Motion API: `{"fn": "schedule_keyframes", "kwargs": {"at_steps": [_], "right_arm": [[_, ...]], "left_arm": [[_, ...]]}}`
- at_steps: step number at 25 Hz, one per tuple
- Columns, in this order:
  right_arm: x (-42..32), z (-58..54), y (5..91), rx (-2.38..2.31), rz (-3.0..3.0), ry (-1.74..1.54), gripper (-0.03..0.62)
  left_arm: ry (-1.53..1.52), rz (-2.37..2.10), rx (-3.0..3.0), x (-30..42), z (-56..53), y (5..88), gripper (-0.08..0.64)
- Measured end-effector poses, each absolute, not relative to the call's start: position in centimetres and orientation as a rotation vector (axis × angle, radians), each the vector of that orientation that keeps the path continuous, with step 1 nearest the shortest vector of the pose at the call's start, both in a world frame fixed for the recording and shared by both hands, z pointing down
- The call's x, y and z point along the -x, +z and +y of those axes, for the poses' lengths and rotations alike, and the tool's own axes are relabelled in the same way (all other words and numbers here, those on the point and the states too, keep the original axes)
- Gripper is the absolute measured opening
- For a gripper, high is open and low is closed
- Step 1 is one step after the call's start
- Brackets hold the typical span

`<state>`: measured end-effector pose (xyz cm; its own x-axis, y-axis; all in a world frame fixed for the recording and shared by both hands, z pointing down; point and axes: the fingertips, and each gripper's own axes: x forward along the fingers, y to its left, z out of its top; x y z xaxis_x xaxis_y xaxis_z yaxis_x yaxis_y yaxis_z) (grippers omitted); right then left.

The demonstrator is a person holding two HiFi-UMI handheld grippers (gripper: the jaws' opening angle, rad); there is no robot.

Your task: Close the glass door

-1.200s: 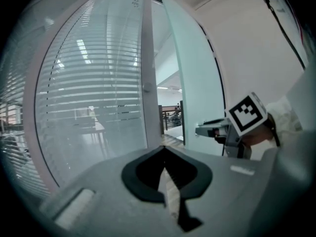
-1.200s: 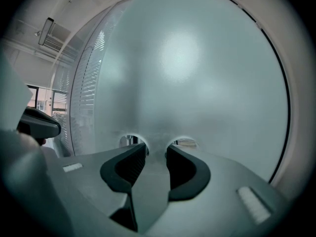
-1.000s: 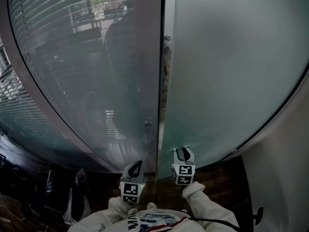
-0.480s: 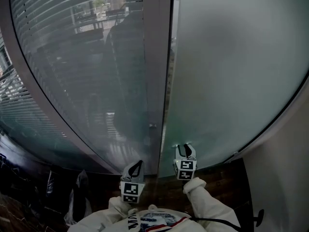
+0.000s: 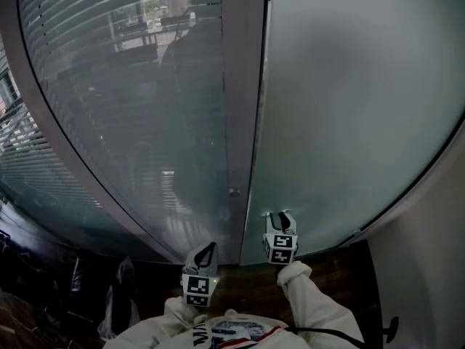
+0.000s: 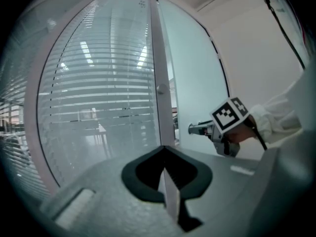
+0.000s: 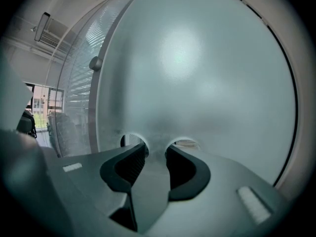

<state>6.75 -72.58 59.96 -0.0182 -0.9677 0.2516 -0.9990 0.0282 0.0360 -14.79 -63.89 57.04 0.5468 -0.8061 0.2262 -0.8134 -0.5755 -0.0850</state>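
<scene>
Slatted blinds show behind the clear pane on the left. The left hand-held gripper hangs with jaws together, empty. Right of the grey post, the right hand-held gripper, jaws wide, touches the frosted, pale-green glass door low near its edge.

Frosted glass door: one. Glass panel with blinds: one. Round knob: one. Left hand-held gripper: one. Right hand-held gripper: one.

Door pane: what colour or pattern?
The door is frosted, pale grey-green; best in the right gripper view.
</scene>
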Motion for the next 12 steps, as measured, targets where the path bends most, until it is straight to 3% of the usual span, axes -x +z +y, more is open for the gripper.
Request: {"fn": "schedule_keyframes", "kwargs": {"at_steps": [12], "right_arm": [[-6.9, -75.2, 59.9, -2.02, -2.106, 0.216, 0.138]], "left_arm": [[0.362, -1.479, -2.701, 15.6, -64.1, 56.9, 0.002]]}}
